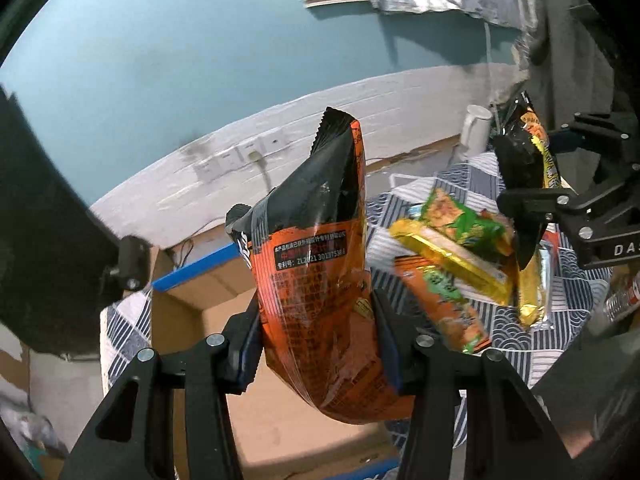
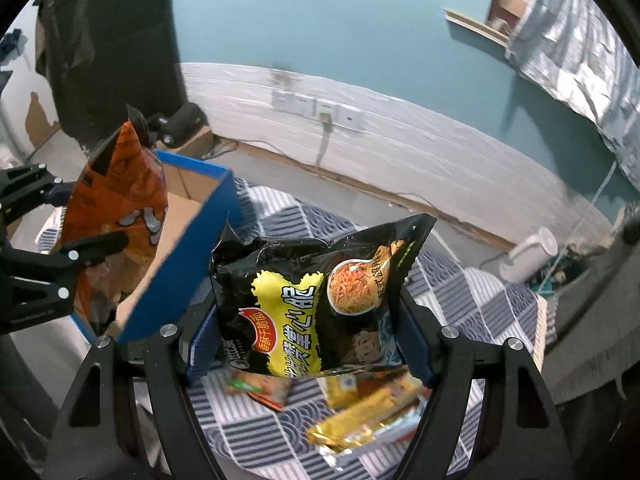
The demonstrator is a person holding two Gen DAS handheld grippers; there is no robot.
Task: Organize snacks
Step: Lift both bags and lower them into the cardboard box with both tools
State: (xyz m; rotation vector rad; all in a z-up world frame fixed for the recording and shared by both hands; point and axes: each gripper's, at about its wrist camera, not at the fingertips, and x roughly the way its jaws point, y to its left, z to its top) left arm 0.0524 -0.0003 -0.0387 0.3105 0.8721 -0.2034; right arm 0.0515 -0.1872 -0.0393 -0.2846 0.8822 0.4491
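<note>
Mid-transfer, two packets aloft at once. At left, cardboard box (image 2: 188, 216) with blue rim, open and waiting. Left gripper (image 1: 316, 344) clamped on orange snack bag (image 1: 320, 280), hanging over the box mouth (judging by the left wrist view). Next: lower and release inside. Right gripper (image 2: 312, 344) clamped on black noodle packet (image 2: 316, 296), above patterned cloth (image 2: 480, 312); yellow packets (image 2: 368, 416) lying loose beneath, yet to collect.
</note>
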